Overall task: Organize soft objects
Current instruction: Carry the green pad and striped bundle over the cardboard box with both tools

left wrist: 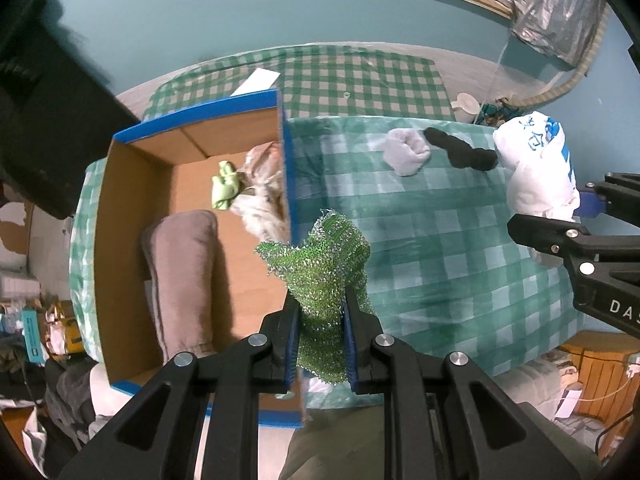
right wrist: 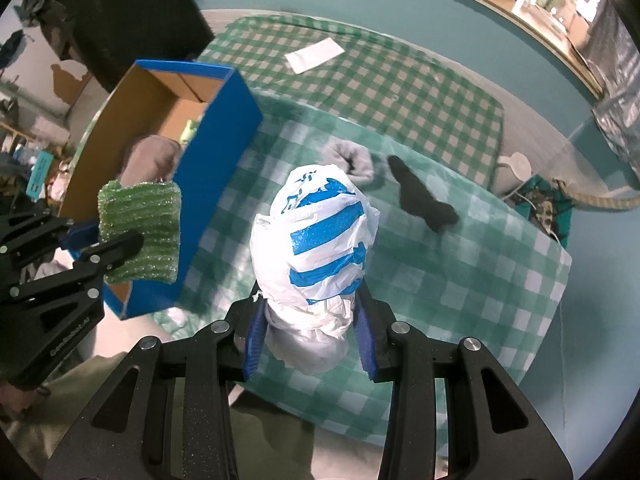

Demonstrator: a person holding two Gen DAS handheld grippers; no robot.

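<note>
My left gripper (left wrist: 320,344) is shut on a green glittery scrub cloth (left wrist: 324,272), held above the right wall of the blue cardboard box (left wrist: 286,168); the cloth also shows in the right wrist view (right wrist: 140,232). My right gripper (right wrist: 308,336) is shut on a bunched white and blue plastic bag (right wrist: 320,236), held above the green checked tablecloth (right wrist: 460,280). The box holds a grey folded cloth (left wrist: 180,272), a light green cloth (left wrist: 226,190) and a cream fluffy item (left wrist: 262,196). A white sock (left wrist: 406,152) and a black sock (left wrist: 460,152) lie on the table.
A white paper slip (right wrist: 314,56) lies on the far checked cloth. A white cup (left wrist: 466,106) stands past the table's right edge. A black object (left wrist: 48,120) looms at the left. Clutter fills the floor to the left (left wrist: 36,332).
</note>
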